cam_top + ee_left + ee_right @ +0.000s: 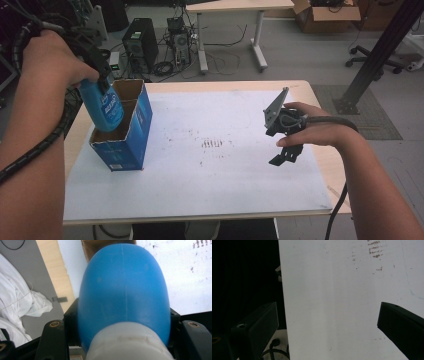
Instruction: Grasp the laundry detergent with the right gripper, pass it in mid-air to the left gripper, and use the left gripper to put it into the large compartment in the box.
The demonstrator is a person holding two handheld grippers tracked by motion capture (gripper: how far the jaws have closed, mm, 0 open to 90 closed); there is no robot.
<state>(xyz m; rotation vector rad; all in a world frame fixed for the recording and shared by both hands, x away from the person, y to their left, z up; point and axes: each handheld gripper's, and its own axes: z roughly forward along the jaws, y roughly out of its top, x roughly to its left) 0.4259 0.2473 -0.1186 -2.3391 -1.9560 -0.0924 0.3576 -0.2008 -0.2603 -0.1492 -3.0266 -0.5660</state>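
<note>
1. Lowering into the blue carton is judged to be the step in hand: the blue bottle is held tilted, base down, just above the carton's near compartment, with its lower end at the rim
2. The bottle is clamped by the left gripper near its white cap end; in the left gripper view the black fingers are seen pressed against both flanks of the bottle
3. Grasping and carrying are judged done; seating the bottle fully in the carton and letting go are judged left
4. The right gripper is held well to the right of the carton above the white sheet, its fingers spread wide with nothing between them
5. The carton stands near the left edge of the tabletop; little margin is left on that side, so a sideways push could shift it toward the edge
6. Right of the carton the sheet is bare apart from brown marks, and ample room for moving is offered there
</note>
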